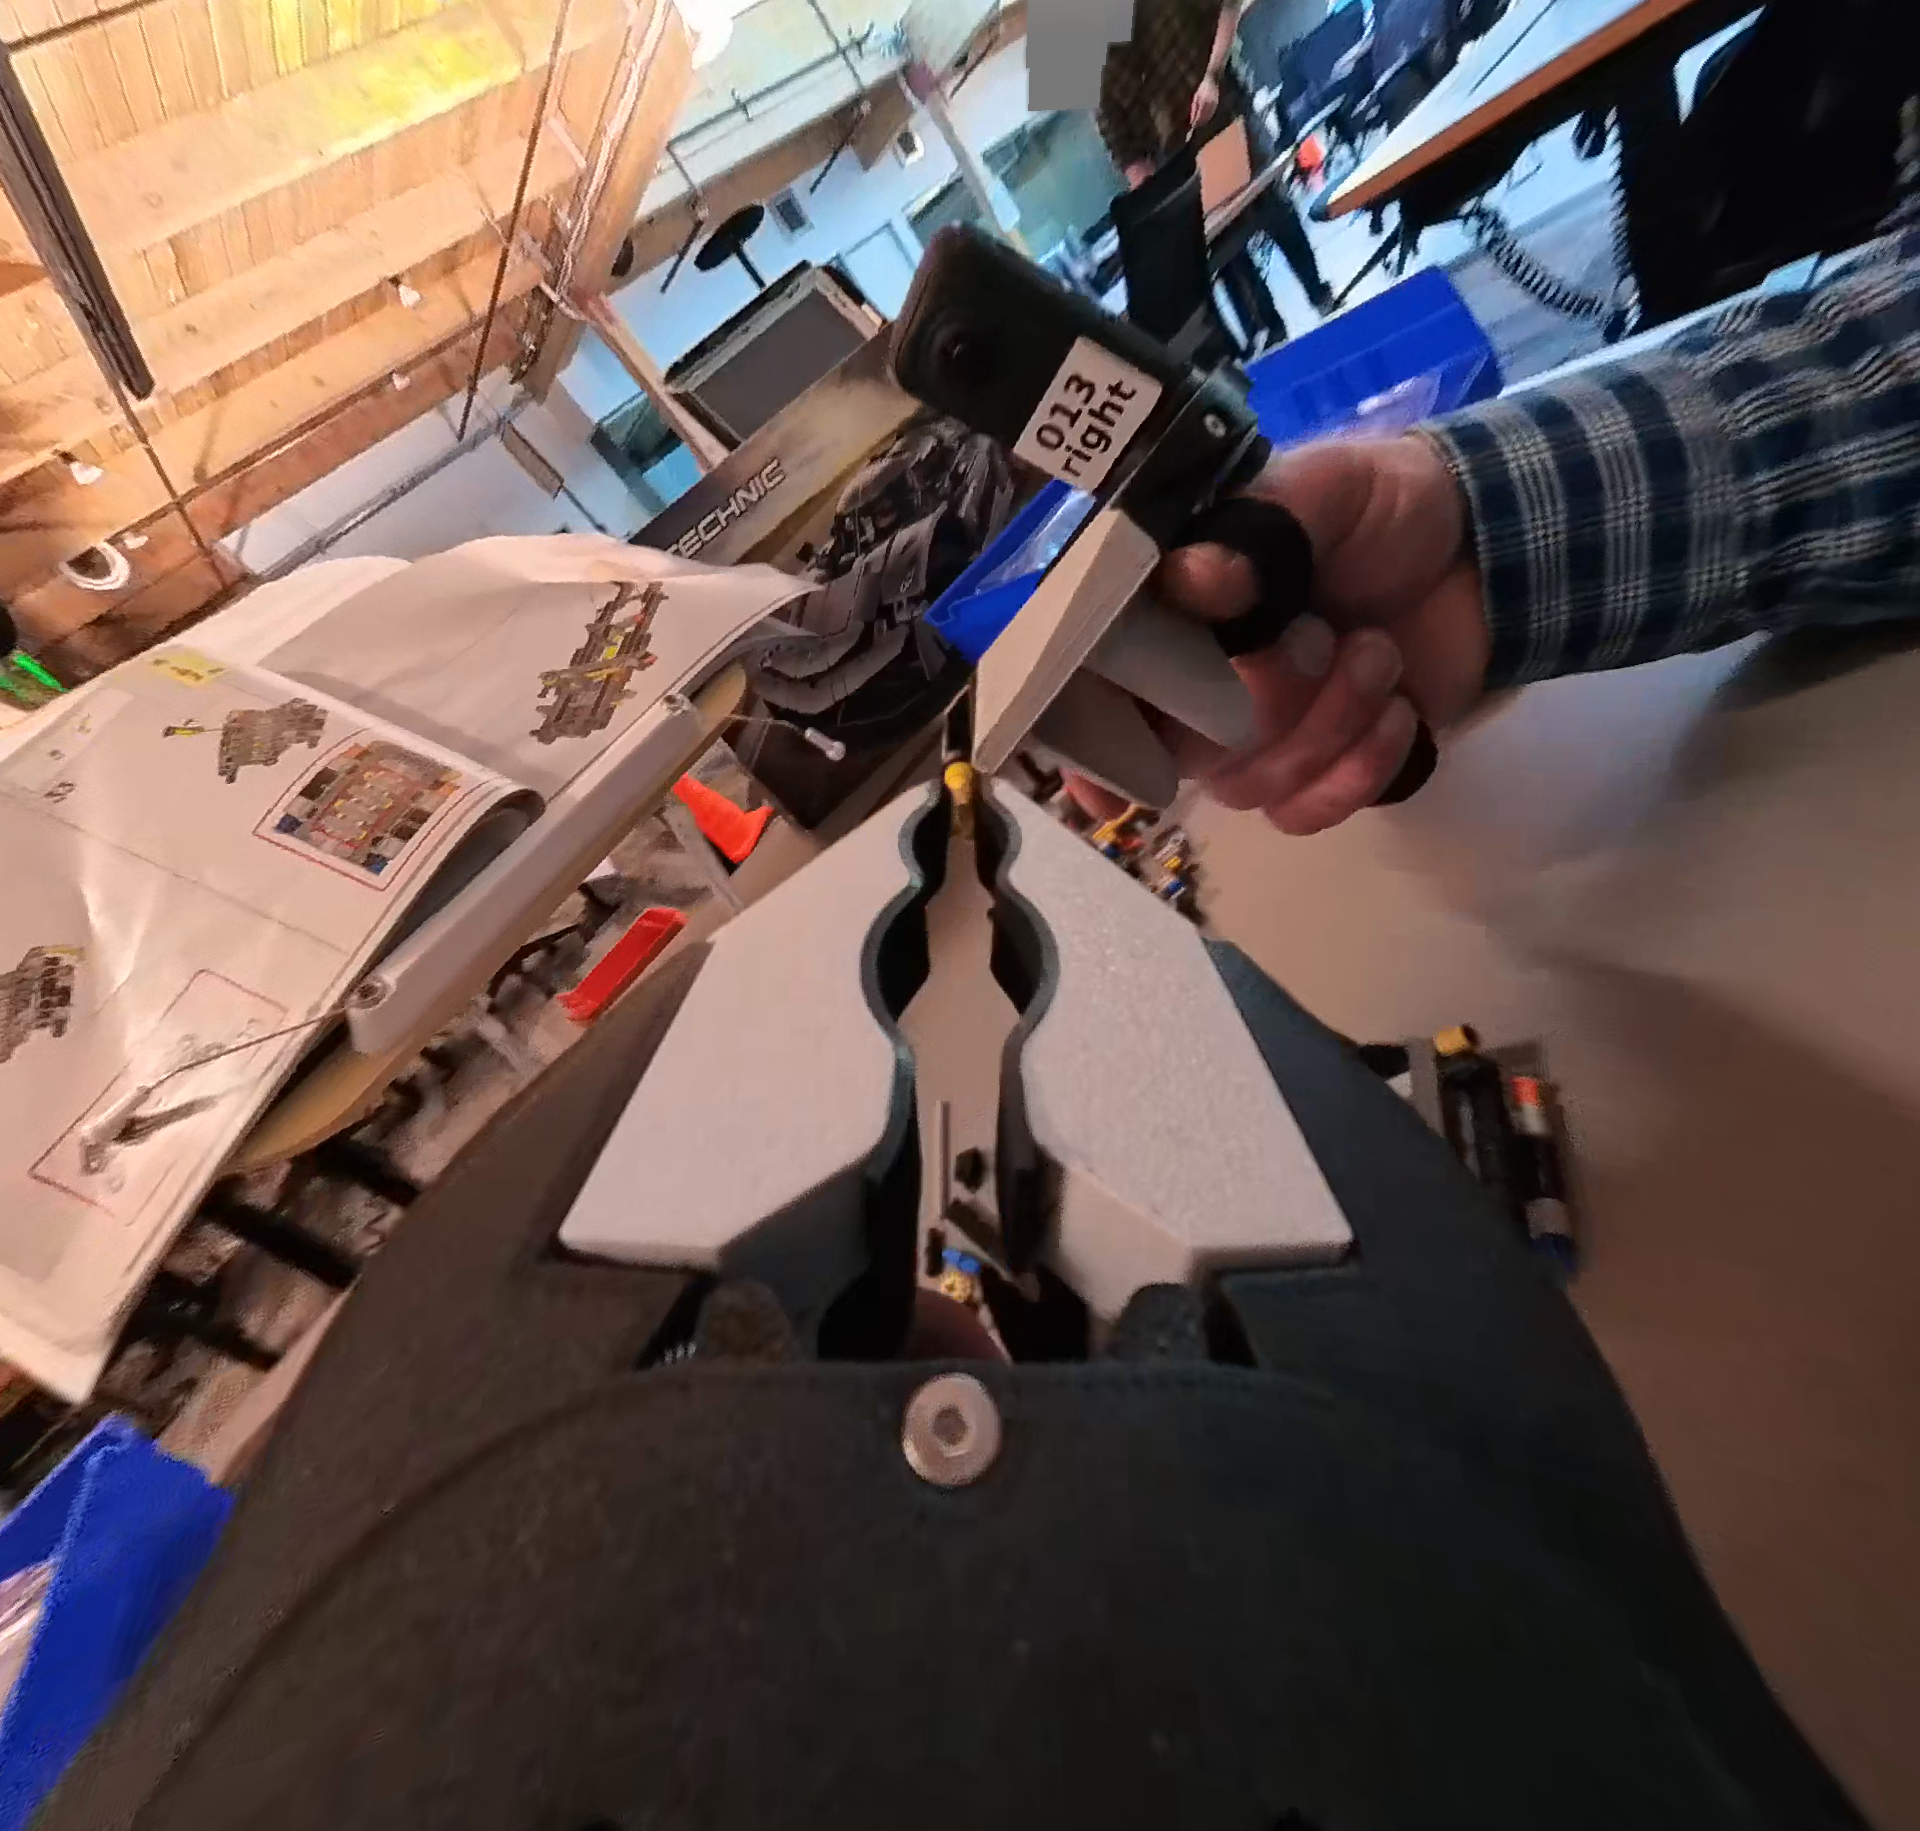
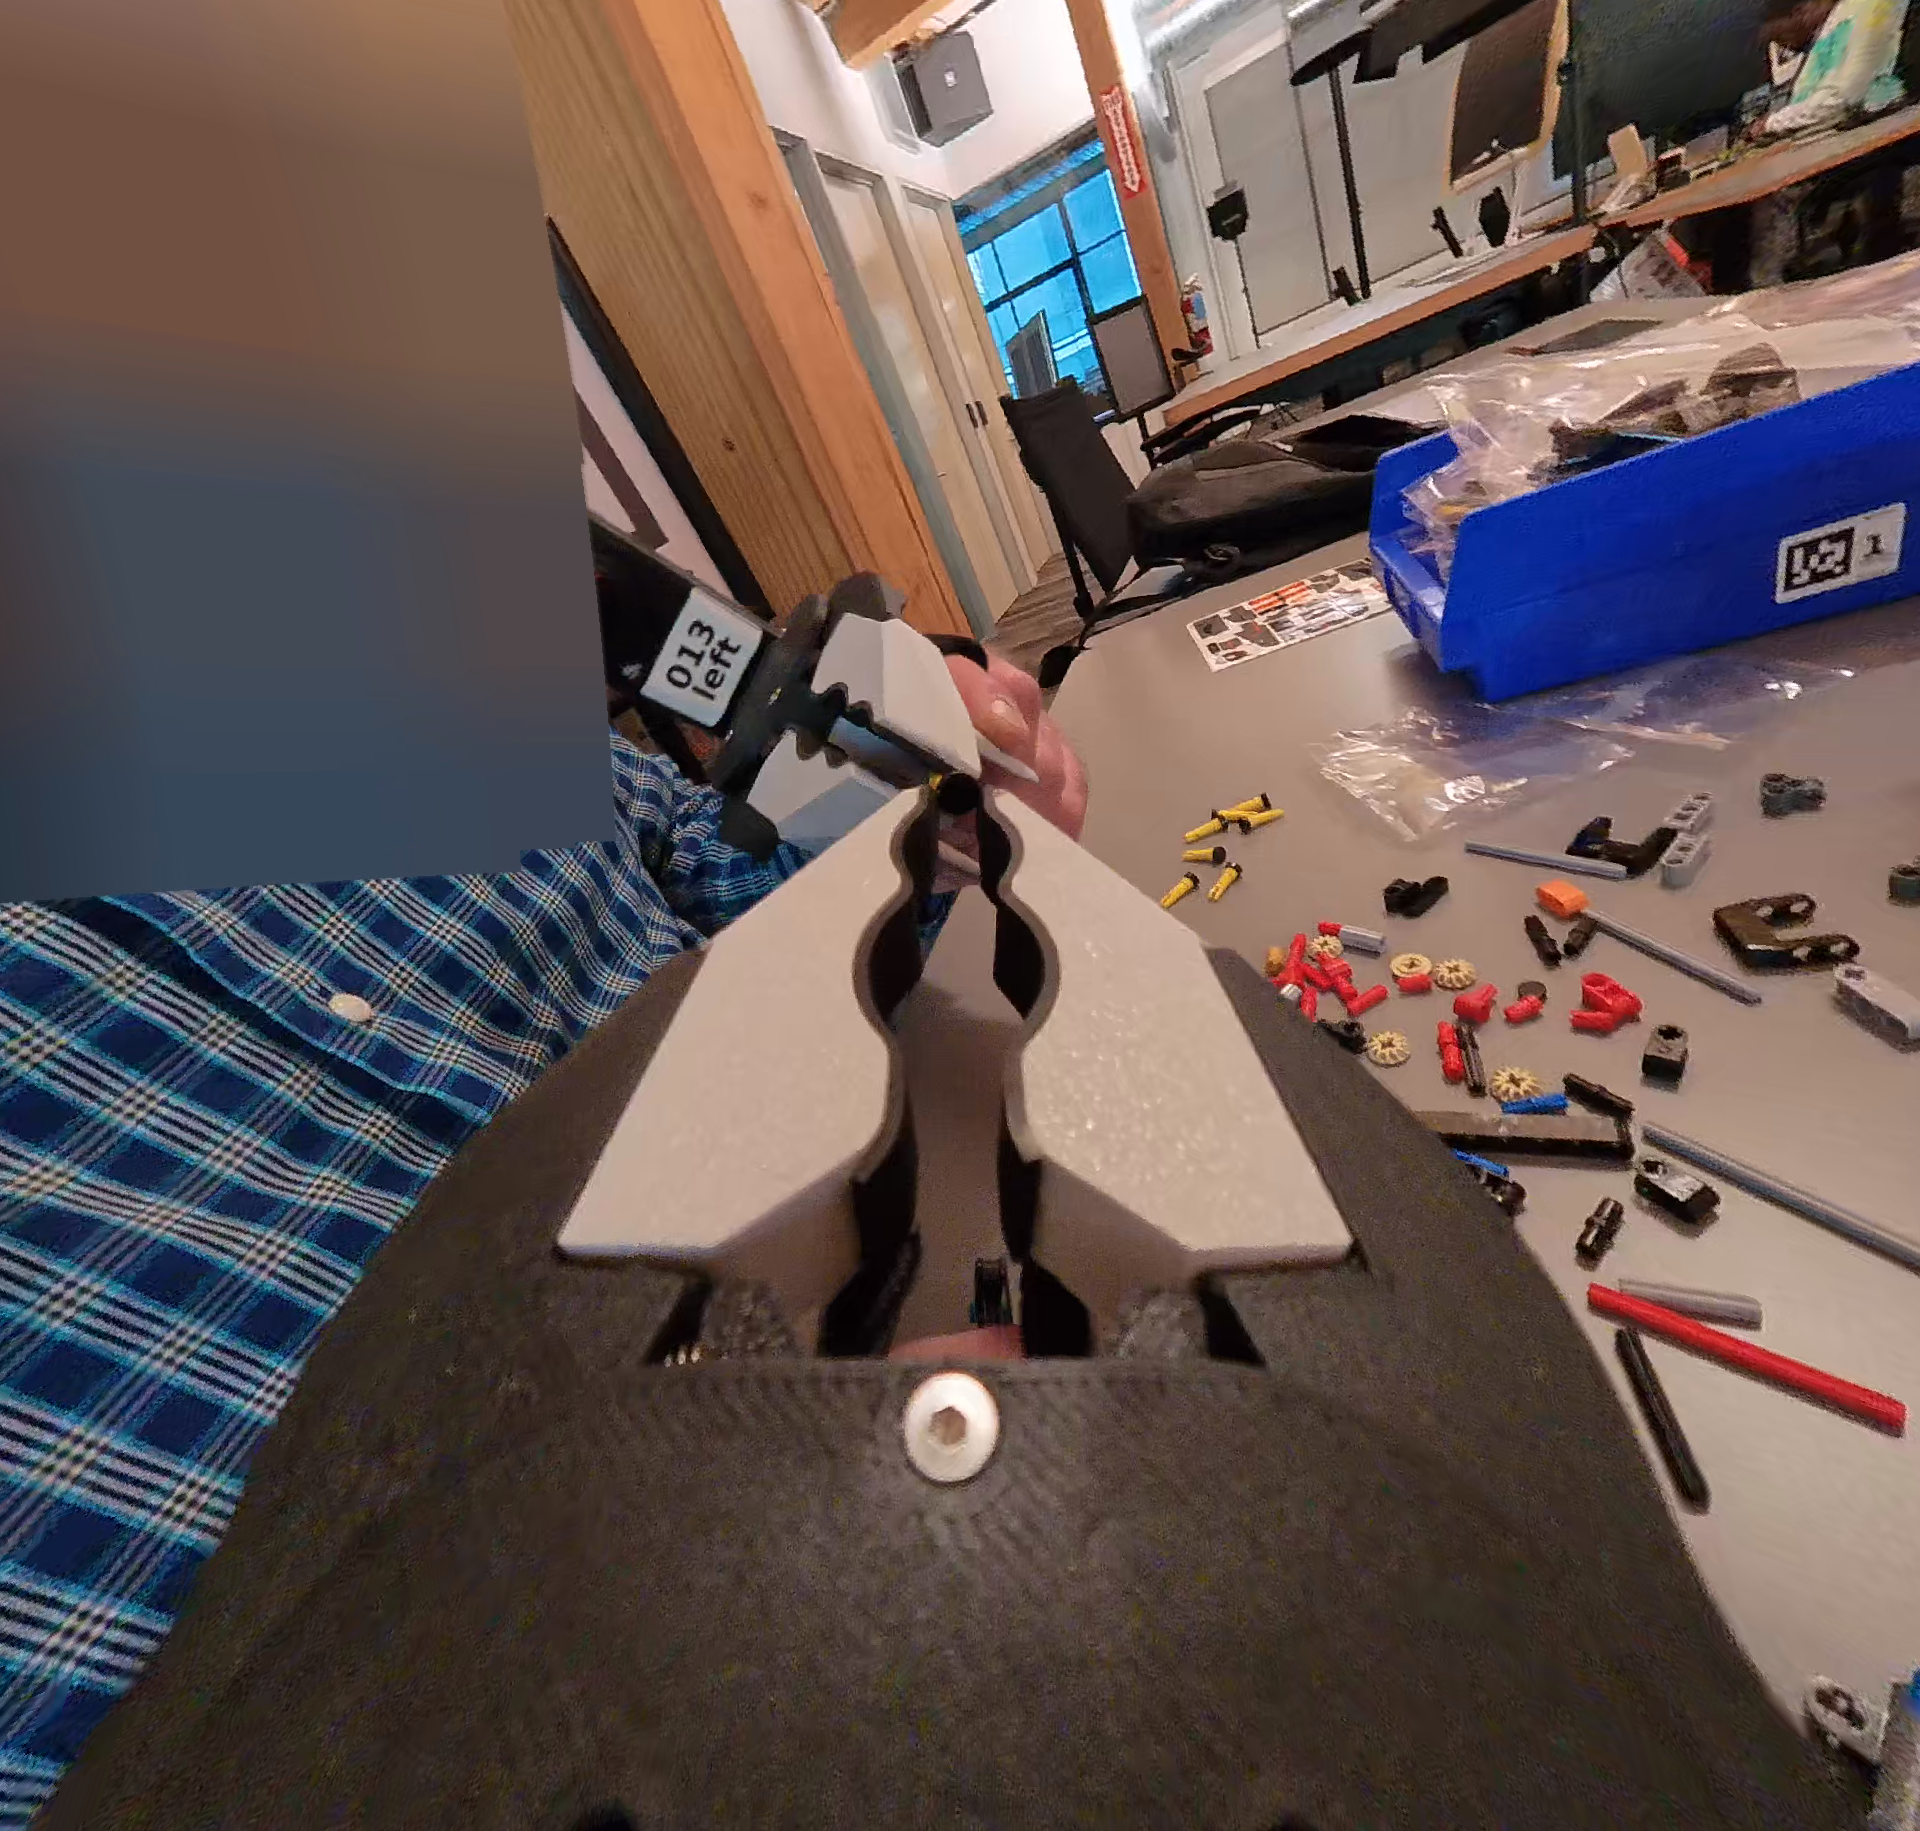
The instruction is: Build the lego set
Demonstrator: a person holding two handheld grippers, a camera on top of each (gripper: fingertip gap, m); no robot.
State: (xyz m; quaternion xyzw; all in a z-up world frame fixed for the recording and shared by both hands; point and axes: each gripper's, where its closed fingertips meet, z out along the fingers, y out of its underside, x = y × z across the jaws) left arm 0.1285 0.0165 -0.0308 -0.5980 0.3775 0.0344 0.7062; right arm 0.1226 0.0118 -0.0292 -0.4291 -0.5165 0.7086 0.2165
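Both grippers are held up above the table, tip to tip. My left gripper (image 1: 961,805) is shut on a small yellow pin (image 1: 958,779) that sticks out of its tips. My right gripper (image 2: 951,805) is shut on a small black piece (image 2: 958,794). In the left wrist view the right gripper (image 1: 979,753) comes down from the upper right and its tip touches the pin. In the right wrist view the left gripper (image 2: 961,768) comes in from the upper left, and a sliver of yellow shows where the tips meet. How the two parts join is hidden.
An open instruction booklet (image 1: 312,742) and the set's box (image 1: 831,555) stand to the left. Loose parts (image 2: 1455,1002), yellow pins (image 2: 1226,825), a red axle (image 2: 1745,1355), plastic bags and a blue bin (image 2: 1662,555) lie on the grey table (image 2: 1247,721) to the right. Left tips and right tips are each some 20 cm from the red axle (image 2: 1745,1355).
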